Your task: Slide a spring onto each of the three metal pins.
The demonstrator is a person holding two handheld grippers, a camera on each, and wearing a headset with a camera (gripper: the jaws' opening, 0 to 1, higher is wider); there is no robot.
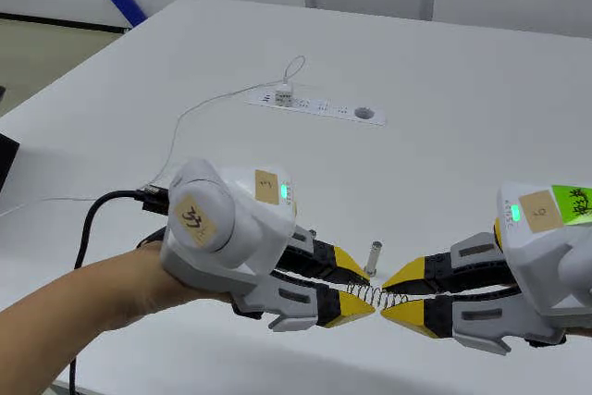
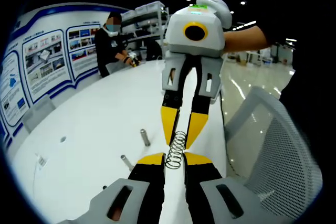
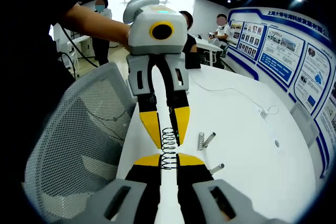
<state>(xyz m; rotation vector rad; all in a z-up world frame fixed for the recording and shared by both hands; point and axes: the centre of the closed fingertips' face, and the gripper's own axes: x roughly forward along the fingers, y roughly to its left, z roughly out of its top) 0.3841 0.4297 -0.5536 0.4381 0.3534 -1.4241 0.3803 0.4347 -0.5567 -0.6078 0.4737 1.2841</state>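
Note:
A thin metal spring (image 1: 377,298) hangs level above the white table (image 1: 444,136), one end in each gripper. My left gripper (image 1: 368,291) is shut on its left end and my right gripper (image 1: 387,297) on its right end, yellow tips nearly touching. The left gripper view shows the spring (image 2: 176,150) between its own tips (image 2: 174,160) and the right gripper (image 2: 180,139) opposite. The right gripper view shows the spring (image 3: 168,148) the same way, with my right gripper (image 3: 168,161) below. One bare metal pin (image 1: 375,256) stands just behind the tips. Two pins (image 2: 144,136) (image 2: 126,162) stand left of the spring.
A second spring (image 3: 200,141) stands beside a pin (image 3: 209,139), and another pin (image 3: 216,168) is nearer. A white strip with a thin cable (image 1: 319,106) lies mid-table. A black cable (image 1: 92,219) trails from the left gripper. A mesh chair (image 2: 273,145) stands beside the table; a person (image 2: 113,40) stands beyond.

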